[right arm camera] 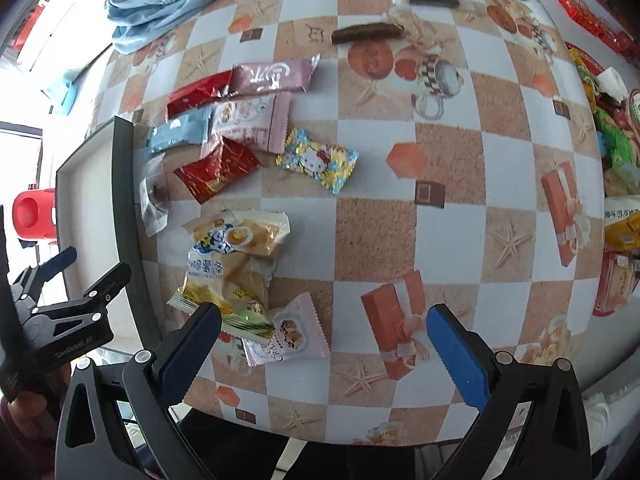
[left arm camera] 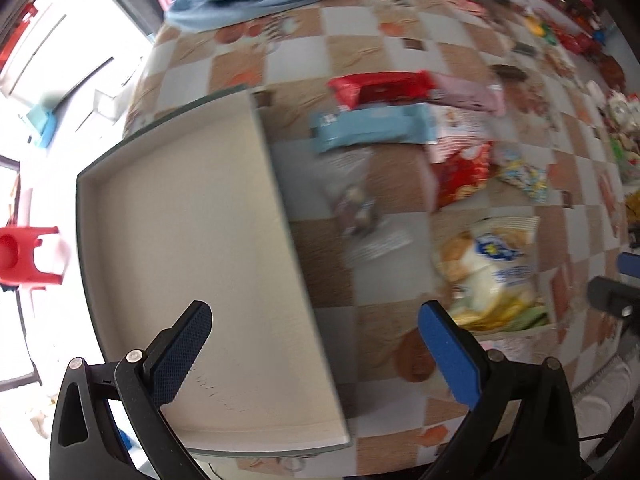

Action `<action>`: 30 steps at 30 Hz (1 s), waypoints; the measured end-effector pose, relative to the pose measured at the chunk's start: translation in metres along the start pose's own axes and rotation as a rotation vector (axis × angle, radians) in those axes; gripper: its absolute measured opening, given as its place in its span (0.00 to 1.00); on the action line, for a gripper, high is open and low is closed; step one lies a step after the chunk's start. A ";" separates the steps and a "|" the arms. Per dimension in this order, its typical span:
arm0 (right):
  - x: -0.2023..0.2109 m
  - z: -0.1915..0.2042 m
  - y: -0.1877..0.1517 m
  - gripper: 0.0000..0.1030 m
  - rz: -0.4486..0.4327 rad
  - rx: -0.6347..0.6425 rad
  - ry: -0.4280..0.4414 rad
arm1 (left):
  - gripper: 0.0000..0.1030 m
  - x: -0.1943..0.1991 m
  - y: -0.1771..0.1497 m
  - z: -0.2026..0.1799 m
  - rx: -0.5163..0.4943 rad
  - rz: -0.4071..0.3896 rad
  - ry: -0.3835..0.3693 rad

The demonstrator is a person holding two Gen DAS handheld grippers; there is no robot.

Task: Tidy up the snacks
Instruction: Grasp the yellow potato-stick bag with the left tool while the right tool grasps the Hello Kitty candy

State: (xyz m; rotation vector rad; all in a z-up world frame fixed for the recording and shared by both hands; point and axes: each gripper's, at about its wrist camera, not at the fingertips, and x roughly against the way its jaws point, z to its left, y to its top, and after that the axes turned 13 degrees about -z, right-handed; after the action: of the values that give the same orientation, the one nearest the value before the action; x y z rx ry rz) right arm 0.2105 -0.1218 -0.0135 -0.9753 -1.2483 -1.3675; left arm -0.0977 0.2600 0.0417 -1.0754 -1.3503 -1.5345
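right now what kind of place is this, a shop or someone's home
Probably a home dining table: a printed checkered tablecloth strewn with small snack packets such as the Hello Kitty wrapper, a crumpled light-blue garment, and a red plastic stool on the floor beyond.

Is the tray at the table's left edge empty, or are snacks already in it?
Empty. The left wrist view shows the tray with a bare cream floor; the snack packets all lie on the tablecloth beside it.
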 end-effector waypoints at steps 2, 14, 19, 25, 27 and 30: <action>-0.001 -0.003 -0.003 1.00 0.009 -0.004 -0.009 | 1.00 0.006 0.008 -0.013 -0.016 0.006 -0.024; 0.001 -0.043 -0.015 1.00 0.018 -0.148 -0.031 | 1.00 0.017 0.030 -0.064 0.017 0.080 -0.165; 0.005 -0.064 -0.015 1.00 0.009 -0.206 -0.032 | 1.00 0.010 0.032 -0.098 -0.023 0.119 -0.161; 0.000 -0.080 -0.004 1.00 0.007 -0.193 -0.059 | 1.00 -0.015 0.030 -0.116 -0.014 0.169 -0.113; -0.002 -0.078 0.008 1.00 -0.001 -0.138 -0.074 | 1.00 -0.022 0.028 -0.117 -0.005 0.177 -0.090; -0.009 -0.065 0.031 1.00 -0.015 -0.017 -0.103 | 1.00 -0.028 0.027 -0.120 0.000 0.182 -0.071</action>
State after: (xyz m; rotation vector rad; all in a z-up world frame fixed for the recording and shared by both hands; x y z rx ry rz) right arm 0.2470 -0.1837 -0.0262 -1.0613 -1.3243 -1.3562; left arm -0.0737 0.1391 0.0151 -1.2279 -1.2625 -1.3748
